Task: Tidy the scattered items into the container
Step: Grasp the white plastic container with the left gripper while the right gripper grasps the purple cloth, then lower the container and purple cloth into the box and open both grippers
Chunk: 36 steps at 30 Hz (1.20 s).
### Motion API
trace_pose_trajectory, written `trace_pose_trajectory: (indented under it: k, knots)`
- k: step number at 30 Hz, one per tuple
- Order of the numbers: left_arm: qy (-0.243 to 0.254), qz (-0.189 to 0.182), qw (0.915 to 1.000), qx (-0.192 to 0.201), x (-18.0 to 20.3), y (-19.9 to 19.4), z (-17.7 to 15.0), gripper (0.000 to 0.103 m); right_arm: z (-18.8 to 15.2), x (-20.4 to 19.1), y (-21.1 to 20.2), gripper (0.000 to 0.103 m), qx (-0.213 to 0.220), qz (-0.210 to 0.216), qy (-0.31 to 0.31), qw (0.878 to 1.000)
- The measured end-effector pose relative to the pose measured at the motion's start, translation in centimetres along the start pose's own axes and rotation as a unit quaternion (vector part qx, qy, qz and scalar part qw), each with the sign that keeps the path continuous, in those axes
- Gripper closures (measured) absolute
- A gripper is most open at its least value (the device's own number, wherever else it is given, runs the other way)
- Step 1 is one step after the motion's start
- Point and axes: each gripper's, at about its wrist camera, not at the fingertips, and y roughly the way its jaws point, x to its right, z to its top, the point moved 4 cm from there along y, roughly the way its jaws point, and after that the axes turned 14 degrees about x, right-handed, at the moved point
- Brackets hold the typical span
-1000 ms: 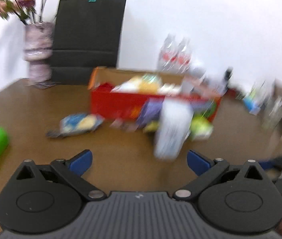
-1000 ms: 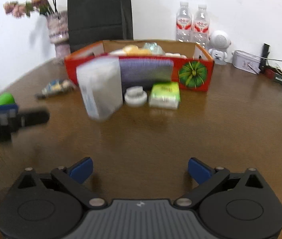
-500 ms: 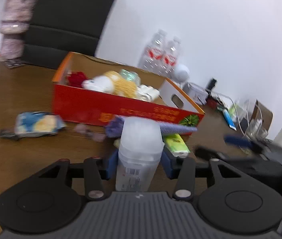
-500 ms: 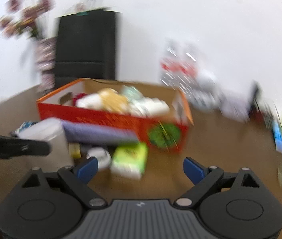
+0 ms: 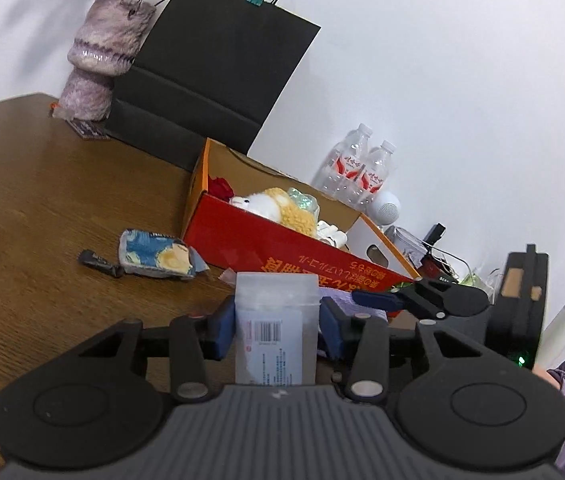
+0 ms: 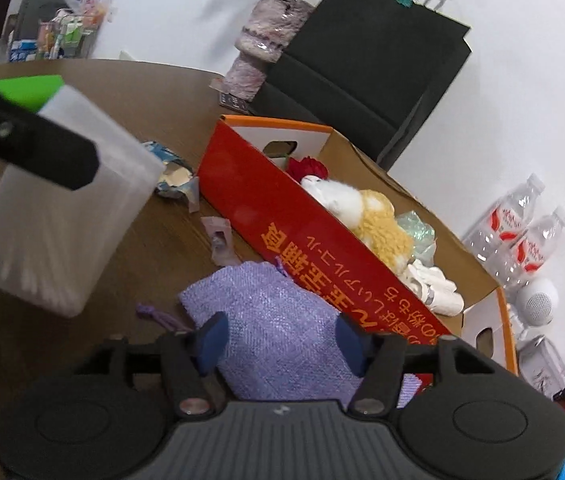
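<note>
The left gripper (image 5: 276, 330) pinches a translucent plastic container (image 5: 276, 322) between both blue pads. The container is frosted white with a flat top and a barcode label on its near face; white stick-like contents show faintly through its wall in the right wrist view (image 6: 58, 216). Its long axis runs upright, lid end uppermost, and it is held clear of the table (image 5: 42, 184). The right gripper (image 6: 280, 338) is half closed around a purple woven pouch (image 6: 270, 320), pads at either edge; firm contact cannot be told. The pouch lies flat on the table against the near wall of the red cardboard box (image 6: 282, 216), drawstring end pointing left.
</note>
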Motion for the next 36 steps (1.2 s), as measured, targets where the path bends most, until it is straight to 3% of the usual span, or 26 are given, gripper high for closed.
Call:
trace_pose_trajectory:
  k: [2, 4, 5, 7, 8, 9, 12, 17, 20, 22, 24, 26, 28, 31, 32, 33, 34, 35, 36]
  knots:
    - [0.006, 0.000, 1.0000, 0.005, 0.1, -0.3, 0.0, 0.059, -0.4, -0.2, -0.9, 0.022, 0.010, 0.013, -0.018, 1.000]
    - [0.010, 0.001, 0.9999, 0.005, 0.2, -0.2, -0.1, 0.059, -1.0, -0.3, -1.0, 0.024, 0.002, 0.015, -0.028, 0.999]
    - [0.011, -0.001, 0.9999, 0.002, 0.3, -0.2, -0.1, 0.059, -1.2, -0.4, -0.8, 0.030, 0.000, 0.008, -0.029, 1.000]
    - [0.013, -0.006, 0.9999, 0.001, 0.4, -0.1, -0.3, 0.059, -1.3, -0.1, -0.1, 0.061, -0.007, -0.005, -0.019, 1.000]
    - [0.015, -0.007, 0.9999, 0.003, 0.5, -0.2, -0.4, 0.059, -1.2, 0.2, 0.1, 0.083, -0.008, -0.015, -0.003, 1.000]
    - [0.018, -0.008, 0.9998, 0.008, 0.5, -0.3, -0.3, 0.059, -0.9, 0.6, -0.2, 0.092, 0.003, -0.023, 0.015, 1.000]
    - [0.017, -0.016, 0.9994, 0.023, 0.6, -0.7, -0.1, 0.059, 0.3, 2.4, -2.4, 0.097, 0.063, -0.037, 0.079, 0.994]
    - [0.029, -0.051, 0.9980, 0.023, 2.0, -0.1, 4.6, 0.059, 1.9, 8.3, -7.0, 0.098, 0.139, -0.099, 0.171, 0.970]
    - [0.081, -0.031, 0.9961, 0.014, 3.9, 3.3, 9.9, 0.059, 3.4, 13.6, -7.8, 0.098, 0.157, -0.123, 0.238, 0.951]
    - [0.105, -0.022, 0.9942, 0.003, 4.8, 7.5, 12.5, 0.059, 3.9, 17.1, -6.3, 0.098, 0.139, -0.133, 0.284, 0.939]
    - [0.083, -0.007, 0.9957, -0.041, 4.5, 12.4, 13.2, 0.059, 4.0, 19.8, -3.8, 0.098, 0.104, -0.139, 0.321, 0.931]
    - [0.039, -0.006, 0.9942, -0.100, 3.7, 16.8, 12.7, 0.060, 4.0, 20.7, -1.1, 0.098, 0.071, -0.154, 0.314, 0.934]
    - [0.009, -0.021, 0.9907, -0.134, 3.3, 19.9, 11.3, 0.060, 3.7, 20.5, 2.0, 0.098, 0.026, -0.179, 0.277, 0.944]
    - [0.035, 0.002, 0.9829, -0.181, 2.9, 23.1, 8.7, 0.059, 2.3, 19.6, 6.1, 0.097, -0.045, -0.202, 0.247, 0.947]
    - [0.051, 0.019, 0.9787, -0.198, 2.6, 23.8, 7.9, 0.058, 1.8, 19.3, 7.4, 0.092, -0.069, -0.193, 0.249, 0.947]
    - [0.072, 0.044, 0.9751, -0.205, 2.1, 24.3, 7.2, 0.054, 1.3, 18.9, 8.5, 0.080, -0.088, -0.178, 0.257, 0.946]
    - [0.095, 0.067, 0.9718, -0.205, 1.7, 24.6, 6.9, 0.038, 0.8, 18.4, 9.5, 0.072, -0.106, -0.153, 0.269, 0.945]
    - [0.115, 0.090, 0.9687, -0.201, 1.4, 24.8, 6.8, 0.024, 0.3, 17.9, 10.5, 0.052, -0.121, -0.124, 0.281, 0.944]
    - [0.123, 0.100, 0.9685, -0.192, 1.1, 24.7, 7.0, 0.021, -0.1, 17.8, 11.0, 0.044, -0.129, -0.102, 0.295, 0.941]
